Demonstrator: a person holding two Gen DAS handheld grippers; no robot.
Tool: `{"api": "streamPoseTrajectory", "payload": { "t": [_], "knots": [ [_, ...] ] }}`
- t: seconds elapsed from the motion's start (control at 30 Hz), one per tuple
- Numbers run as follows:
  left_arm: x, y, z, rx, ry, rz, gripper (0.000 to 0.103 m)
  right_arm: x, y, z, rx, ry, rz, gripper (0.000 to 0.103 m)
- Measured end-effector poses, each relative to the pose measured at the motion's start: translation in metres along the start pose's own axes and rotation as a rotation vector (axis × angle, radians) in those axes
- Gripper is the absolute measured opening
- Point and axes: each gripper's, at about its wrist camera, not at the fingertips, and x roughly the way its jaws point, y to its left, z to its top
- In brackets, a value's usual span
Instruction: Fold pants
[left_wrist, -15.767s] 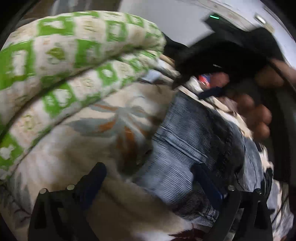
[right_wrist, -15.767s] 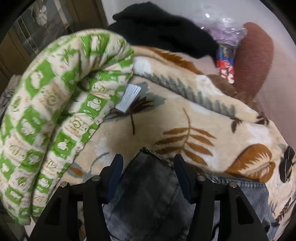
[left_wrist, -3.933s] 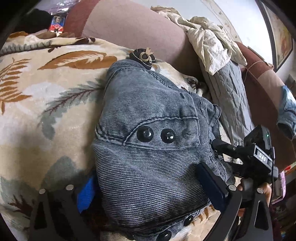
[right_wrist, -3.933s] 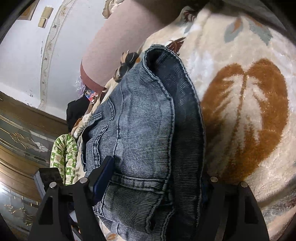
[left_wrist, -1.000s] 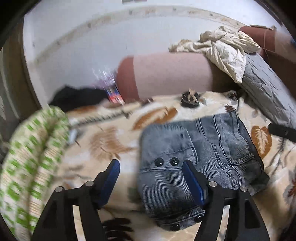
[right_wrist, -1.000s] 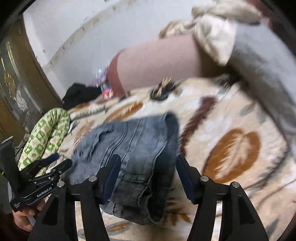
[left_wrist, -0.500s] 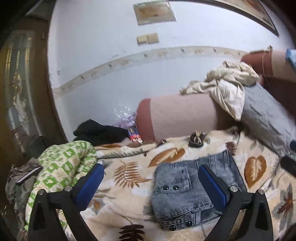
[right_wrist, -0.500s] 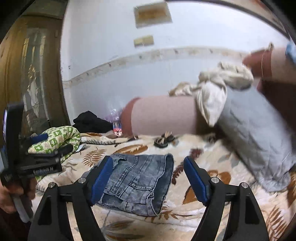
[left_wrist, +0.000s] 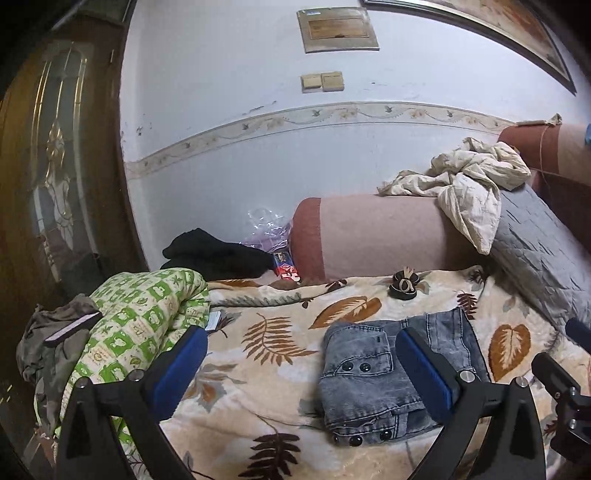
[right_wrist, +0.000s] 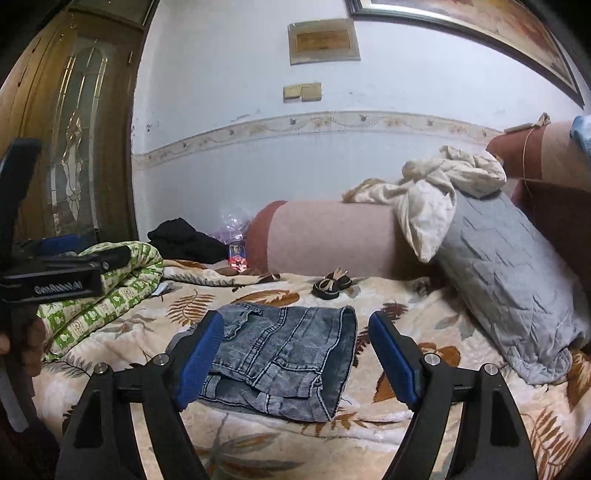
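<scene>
The grey-blue denim pants (left_wrist: 388, 373) lie folded into a compact rectangle on the leaf-print blanket (left_wrist: 258, 373). They also show in the right wrist view (right_wrist: 280, 354). My left gripper (left_wrist: 299, 369) is open and empty, held back from and above the pants. My right gripper (right_wrist: 295, 354) is open and empty, also held back from the pants. The left gripper's body (right_wrist: 55, 273) shows at the left edge of the right wrist view.
A green-and-white rolled quilt (left_wrist: 140, 317) lies left of the pants. A pink bolster (left_wrist: 380, 236), a grey pillow (right_wrist: 509, 280) and a crumpled cream cloth (left_wrist: 469, 184) line the back. A small dark ornament (left_wrist: 404, 286) and black clothing (left_wrist: 218, 254) lie behind the pants.
Both grippers have pulled back and up from the folded pants, so the whole bed and wall come into view. The pants lie still.
</scene>
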Motion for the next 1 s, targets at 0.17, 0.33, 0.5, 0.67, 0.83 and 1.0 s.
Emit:
{"api": "streamPoseTrajectory", "payload": {
  "t": [0.17,0.33,0.5,0.67,0.83,1.0],
  "knots": [
    [0.007,0.000,-0.004,-0.005,0.022,0.008,0.103,0.006,-0.004,-0.002,0.023,0.010,0.002,0.081],
    [0.015,-0.004,-0.009,0.001,0.053,-0.006,0.103,0.008,-0.006,-0.002,0.032,0.018,0.010,0.081],
    [0.021,-0.006,-0.011,0.004,0.071,-0.012,0.103,0.009,-0.008,-0.003,0.039,0.015,0.015,0.081],
    [0.025,-0.005,-0.013,-0.001,0.088,-0.012,0.103,0.011,-0.009,-0.004,0.044,0.024,0.016,0.082],
    [0.027,-0.002,-0.014,-0.005,0.093,-0.005,0.103,0.011,-0.006,-0.004,0.036,0.027,0.018,0.082],
    [0.028,-0.002,-0.015,-0.005,0.097,-0.001,0.103,0.012,-0.005,-0.005,0.030,0.031,0.019,0.082]
  ]
}}
